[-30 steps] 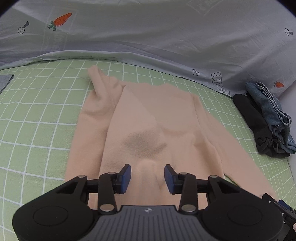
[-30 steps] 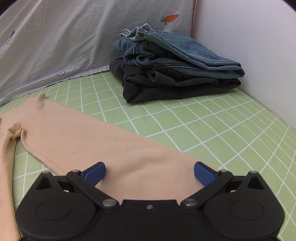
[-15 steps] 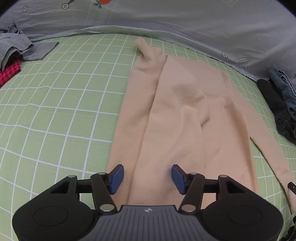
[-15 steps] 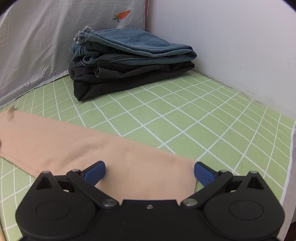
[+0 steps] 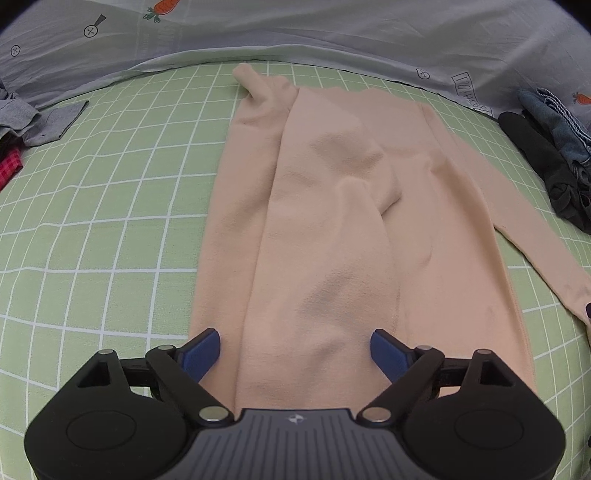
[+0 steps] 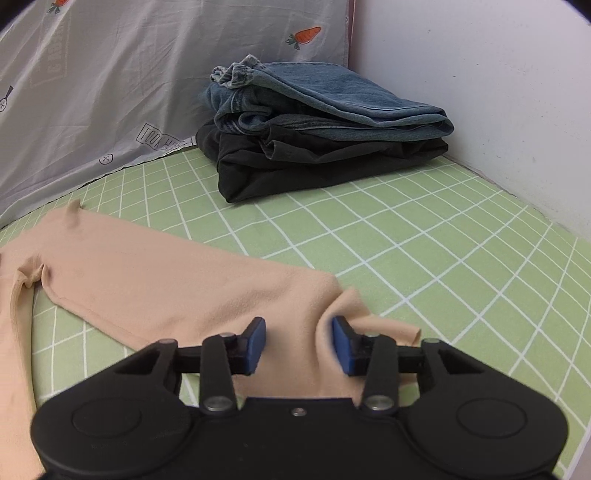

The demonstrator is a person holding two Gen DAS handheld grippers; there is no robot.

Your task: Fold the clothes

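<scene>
A peach long-sleeved top [image 5: 343,206] lies flat on the green checked sheet [image 5: 103,192]. Its left sleeve is folded over the body; its right sleeve [image 6: 177,280] stretches out to the right. My left gripper [image 5: 295,347] is open wide above the top's near hem, touching nothing. My right gripper [image 6: 298,341] is partly closed at the cuff end of the right sleeve, and the fabric bunches up between its blue pads [image 6: 255,341] without being clamped.
A folded stack of blue jeans [image 6: 325,99] on a black garment [image 6: 317,166] sits at the back right by the white wall [image 6: 498,74]. A grey carrot-print cloth [image 5: 295,33] lines the back. Grey [image 5: 33,122] and red [image 5: 9,166] clothes lie far left.
My left gripper has opened wider and drawn back along the top. My right gripper has narrowed from wide open around the sleeve's cuff, which now puckers between the pads.
</scene>
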